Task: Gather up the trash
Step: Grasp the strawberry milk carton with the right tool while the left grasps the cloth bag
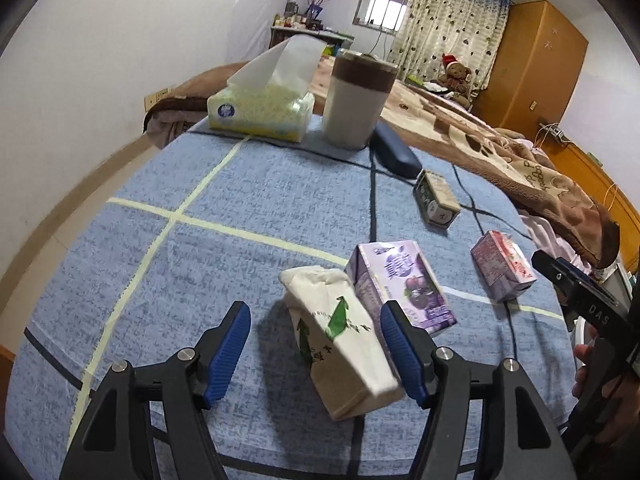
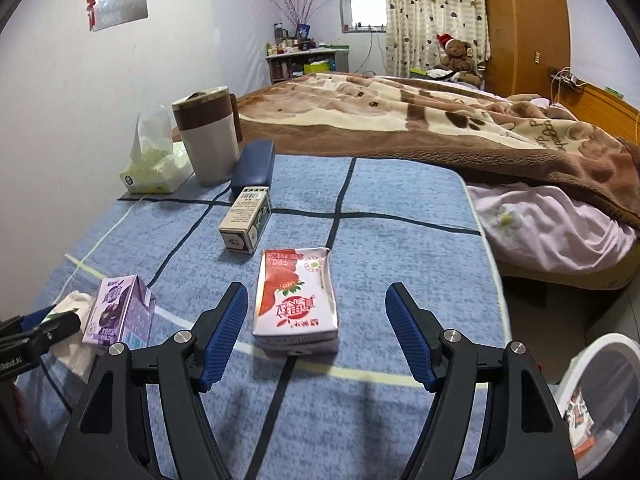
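Straddling white pack (image 1: pixel 340 340) on table (image 1: pixel 240 184) near left, left claw (image 1: pixel 316 344) released; right claw (image 2: pixel 316 340) released, framing strawberry carton (image 2: pixel 296 300). Centre, lower, then squeeze evenly.

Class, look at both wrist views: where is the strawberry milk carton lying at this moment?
The strawberry milk carton lies flat on the blue cloth, centred before the open right tongs, nearer than the small box.

Woven cloth tablecloth (image 2: pixel 400 208), glossy strawberry carton (image 2: pixel 296 300)
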Motion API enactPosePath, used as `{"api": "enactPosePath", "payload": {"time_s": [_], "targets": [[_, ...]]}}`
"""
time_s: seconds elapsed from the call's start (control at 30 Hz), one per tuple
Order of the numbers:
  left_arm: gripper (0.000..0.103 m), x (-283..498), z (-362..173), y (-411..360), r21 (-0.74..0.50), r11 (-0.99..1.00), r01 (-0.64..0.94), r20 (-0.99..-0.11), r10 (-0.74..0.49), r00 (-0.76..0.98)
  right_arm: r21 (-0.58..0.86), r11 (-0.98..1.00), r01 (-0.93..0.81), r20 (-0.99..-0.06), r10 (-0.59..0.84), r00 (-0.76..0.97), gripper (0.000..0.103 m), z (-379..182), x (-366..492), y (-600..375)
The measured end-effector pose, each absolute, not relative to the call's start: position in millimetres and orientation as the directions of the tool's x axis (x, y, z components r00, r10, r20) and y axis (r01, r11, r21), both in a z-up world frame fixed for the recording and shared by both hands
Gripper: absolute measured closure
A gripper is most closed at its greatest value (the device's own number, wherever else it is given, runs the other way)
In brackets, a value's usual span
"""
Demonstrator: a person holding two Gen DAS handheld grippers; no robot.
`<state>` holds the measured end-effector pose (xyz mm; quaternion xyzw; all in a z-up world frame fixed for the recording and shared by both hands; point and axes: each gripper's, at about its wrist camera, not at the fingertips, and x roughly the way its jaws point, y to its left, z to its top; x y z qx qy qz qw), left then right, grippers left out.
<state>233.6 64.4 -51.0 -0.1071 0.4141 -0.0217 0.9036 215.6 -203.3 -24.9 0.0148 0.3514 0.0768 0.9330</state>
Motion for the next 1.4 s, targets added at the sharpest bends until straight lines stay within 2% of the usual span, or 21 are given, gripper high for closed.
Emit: {"api": "enactPosePath", "payload": {"time_s": [0.33, 0.6, 0.77, 0.8, 0.9, 0.97, 1.03, 1.13, 1.2, 1.23, 1.4], "targets": [[0.032, 240, -70, 61, -0.248, 0.968, -0.028, -0.779, -0.182, 0.601, 0.074, 0.988, -0.139, -0.693, 0.151, 0.705, 0.030, -38, 232, -197], [0.026, 239, -73, 52, -0.219, 0.975, -0.032, -0.787, -0.157, 0.597, 0.057, 0.988, -0.145, -0.708, 0.143, 0.692, 0.030, -43, 242, -194], [0.026, 238, -73, 47, -0.215, 0.976, -0.033, -0.784, -0.152, 0.601, 0.016, 0.989, -0.149, -0.707, 0.116, 0.697, 0.030, -44, 242, -191], [0.030, 237, -73, 46, -0.209, 0.977, -0.034, -0.785, -0.147, 0.601, 0.016, 0.988, -0.151, -0.711, 0.118, 0.693, 0.030, -45, 243, -191], [0.049, 240, -72, 44, -0.224, 0.975, -0.018, -0.785, -0.169, 0.595, 0.037, 0.988, -0.148, -0.714, 0.130, 0.688, 0.030, -46, 244, -194], [0.051, 240, -72, 43, -0.212, 0.977, -0.013, -0.787, -0.164, 0.594, 0.045, 0.989, -0.141, -0.715, 0.130, 0.687, 0.030, -46, 244, -196], [0.060, 241, -72, 43, -0.204, 0.979, -0.019, -0.788, -0.153, 0.596, 0.048, 0.990, -0.135, -0.717, 0.128, 0.685, 0.030, -46, 245, -197], [0.063, 240, -72, 46, -0.212, 0.977, -0.020, -0.786, -0.158, 0.598, 0.044, 0.990, -0.133, -0.723, 0.124, 0.680, 0.030, -48, 245, -197], [0.066, 240, -72, 46, -0.207, 0.978, -0.022, -0.786, -0.153, 0.599, 0.047, 0.990, -0.132, -0.720, 0.125, 0.682, 0.040, -48, 244, -197], [0.071, 240, -72, 46, -0.203, 0.979, -0.025, -0.785, -0.147, 0.601, 0.047, 0.991, -0.128, -0.718, 0.122, 0.685, 0.046, -47, 243, -197], [0.071, 237, -71, 46, -0.200, 0.980, -0.017, -0.780, -0.149, 0.608, 0.049, 0.991, -0.125, -0.714, 0.122, 0.689, 0.046, -47, 238, -198]]}}
